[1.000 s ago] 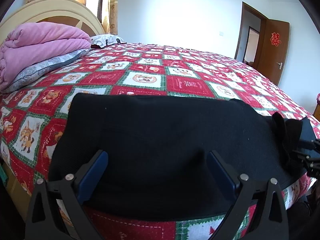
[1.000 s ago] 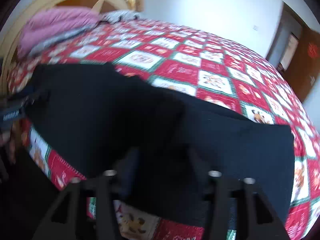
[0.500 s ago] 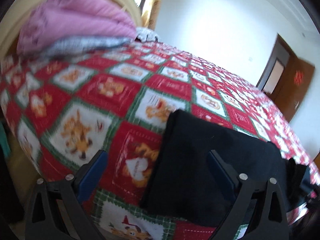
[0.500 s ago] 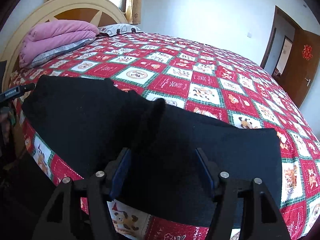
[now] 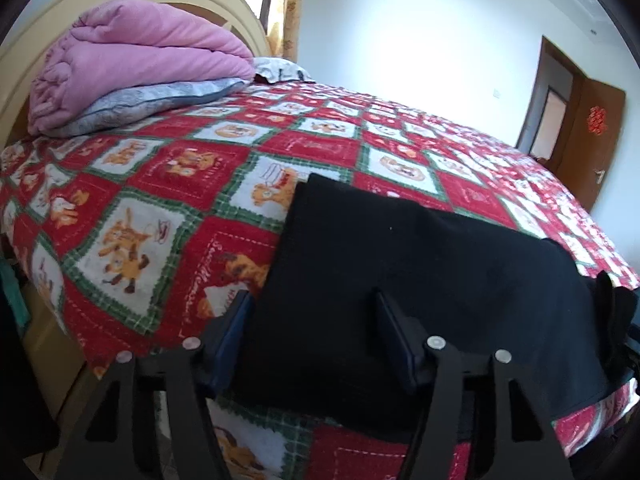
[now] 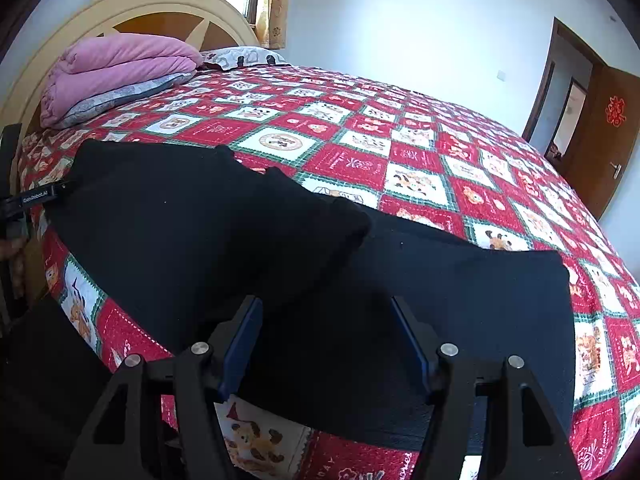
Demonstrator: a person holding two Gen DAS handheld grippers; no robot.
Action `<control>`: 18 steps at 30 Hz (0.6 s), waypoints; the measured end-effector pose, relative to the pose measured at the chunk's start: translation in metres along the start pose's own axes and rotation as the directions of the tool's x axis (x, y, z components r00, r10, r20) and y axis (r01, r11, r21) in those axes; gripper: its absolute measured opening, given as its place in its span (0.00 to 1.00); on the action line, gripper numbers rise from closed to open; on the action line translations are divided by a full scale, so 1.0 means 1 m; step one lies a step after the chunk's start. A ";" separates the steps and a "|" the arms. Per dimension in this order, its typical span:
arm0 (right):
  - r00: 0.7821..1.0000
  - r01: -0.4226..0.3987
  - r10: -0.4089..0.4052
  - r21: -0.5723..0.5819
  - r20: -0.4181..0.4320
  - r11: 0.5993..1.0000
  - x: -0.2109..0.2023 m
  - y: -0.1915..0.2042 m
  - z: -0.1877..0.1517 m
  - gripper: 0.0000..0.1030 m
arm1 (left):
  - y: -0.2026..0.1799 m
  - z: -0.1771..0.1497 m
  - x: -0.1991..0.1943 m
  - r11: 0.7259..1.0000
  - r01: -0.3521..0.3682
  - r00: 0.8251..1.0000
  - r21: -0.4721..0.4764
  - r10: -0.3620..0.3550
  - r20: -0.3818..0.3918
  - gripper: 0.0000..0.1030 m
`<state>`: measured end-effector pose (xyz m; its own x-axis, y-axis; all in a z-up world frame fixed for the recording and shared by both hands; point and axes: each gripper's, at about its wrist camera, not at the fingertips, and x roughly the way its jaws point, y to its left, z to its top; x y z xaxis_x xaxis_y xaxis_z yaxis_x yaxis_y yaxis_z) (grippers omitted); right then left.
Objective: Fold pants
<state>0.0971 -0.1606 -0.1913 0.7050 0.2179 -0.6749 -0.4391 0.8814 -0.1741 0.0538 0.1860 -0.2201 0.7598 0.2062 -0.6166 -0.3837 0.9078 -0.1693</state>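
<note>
Black pants (image 5: pixel 420 280) lie spread flat along the near edge of the bed, on a red, green and white patchwork quilt (image 5: pixel 168 208). The left gripper (image 5: pixel 312 320) is released, its blue-padded jaws parted over the end of the pants, whose edge lies just beside its left finger. The right gripper (image 6: pixel 326 328) is likewise released, jaws apart above the pants, with dark fabric showing between the fingers. Ahead and to the left of the right gripper, one layer of the pants (image 6: pixel 224 216) lies folded over the layer beneath. Far ahead and to the left of both grippers, a folded pink blanket (image 5: pixel 136 64) rests on a grey pillow (image 5: pixel 152 100) against the headboard (image 6: pixel 168 4). A brown door (image 6: pixel 604 128) stands open far ahead on the right.
</note>
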 end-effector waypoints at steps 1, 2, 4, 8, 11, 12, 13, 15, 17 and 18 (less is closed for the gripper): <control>1.000 0.000 0.000 -0.001 0.001 1.000 0.000 0.000 0.000 0.63 | -0.001 0.000 -0.001 1.000 -0.007 1.000 0.011 0.007 -0.002 0.60; 1.000 -0.001 0.001 -0.001 0.002 1.000 0.000 0.000 0.001 0.63 | -0.001 0.001 0.000 1.000 -0.007 1.000 0.014 0.007 -0.005 0.59; 1.000 -0.004 0.004 0.007 0.001 1.000 0.000 -0.001 0.001 0.63 | 0.001 0.002 -0.001 1.000 -0.004 1.000 0.006 0.004 -0.008 0.56; 1.000 -0.006 0.006 0.010 0.002 1.000 0.000 -0.002 0.001 0.63 | -0.006 0.003 -0.006 0.999 -0.007 1.000 0.035 0.007 0.002 0.41; 1.000 -0.006 0.006 0.014 0.006 1.000 -0.001 -0.003 0.001 0.63 | -0.007 0.007 -0.009 0.999 -0.001 1.000 0.034 0.001 0.009 0.31; 1.000 -0.006 0.006 0.015 0.009 1.000 -0.001 -0.004 0.001 0.63 | -0.007 0.009 -0.010 0.999 0.005 1.000 0.032 -0.005 0.010 0.30; 1.000 -0.006 0.006 0.018 0.013 1.000 -0.002 -0.005 0.002 0.63 | -0.007 0.011 -0.011 1.000 0.012 1.000 0.028 -0.012 0.012 0.29; 1.000 -0.007 0.007 0.023 0.017 1.000 -0.004 -0.006 0.002 0.63 | -0.009 0.013 -0.014 0.999 0.017 1.000 0.034 -0.018 0.017 0.27; 1.000 -0.008 0.008 0.027 0.020 1.000 -0.005 -0.007 0.003 0.63 | -0.012 0.015 -0.016 0.999 0.016 1.000 0.044 -0.017 0.019 0.26; 1.000 -0.007 0.007 0.029 0.020 1.000 -0.006 -0.008 0.004 0.63 | -0.013 0.016 -0.018 0.999 0.018 1.000 0.045 -0.019 0.019 0.24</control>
<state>0.0988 -0.1675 -0.1835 0.7131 0.2324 -0.6614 -0.4279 0.8916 -0.1481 0.0541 0.1761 -0.1944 0.7768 0.1957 -0.5985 -0.3456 0.9271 -0.1454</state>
